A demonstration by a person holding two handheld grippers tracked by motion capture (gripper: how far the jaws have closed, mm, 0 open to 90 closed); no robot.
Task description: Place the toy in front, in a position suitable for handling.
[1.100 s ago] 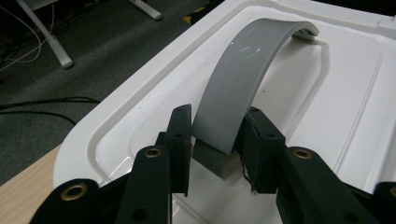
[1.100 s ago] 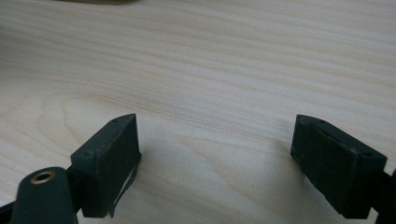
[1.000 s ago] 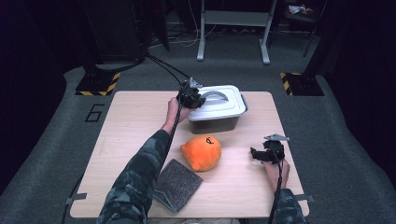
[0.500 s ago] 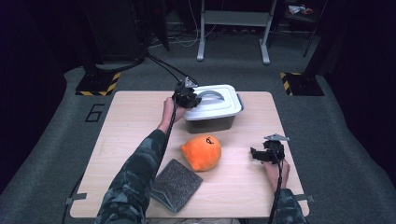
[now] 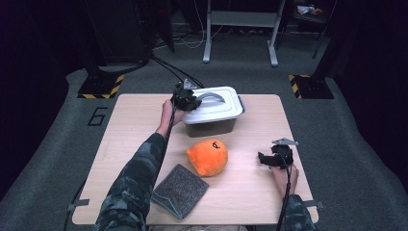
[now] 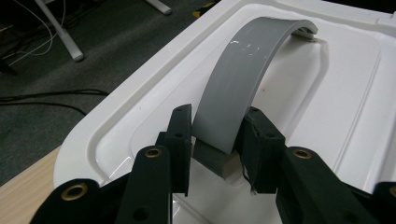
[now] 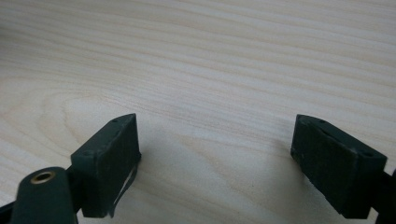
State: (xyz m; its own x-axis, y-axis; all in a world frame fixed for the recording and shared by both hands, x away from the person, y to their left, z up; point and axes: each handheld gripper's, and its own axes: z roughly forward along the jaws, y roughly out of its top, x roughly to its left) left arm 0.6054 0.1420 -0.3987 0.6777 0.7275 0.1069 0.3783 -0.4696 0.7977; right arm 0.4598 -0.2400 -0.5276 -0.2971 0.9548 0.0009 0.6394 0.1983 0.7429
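Observation:
A dark box [image 5: 210,128] with a white lid [image 5: 222,107] stands at the table's far middle. The lid carries an arched grey handle [image 5: 210,96]. In the high view my left gripper [image 5: 189,101] is at the handle's left end. The left gripper view has its jaws shut on the grey handle [image 6: 243,74] near its foot, with the left gripper [image 6: 217,127] low over the lid [image 6: 327,107]. My right gripper [image 5: 265,159] rests near the table's front right. It stands open [image 7: 215,154] over bare wood with nothing between its pads.
An orange plush toy [image 5: 208,156] lies in the middle of the wooden table [image 5: 130,130]. A grey cloth pad [image 5: 180,191] lies nearer the front edge, beside my left sleeve. Dark floor, cables and stand legs surround the table.
My left gripper and the box with its lid have shifted a little to the left. The right gripper has stayed still.

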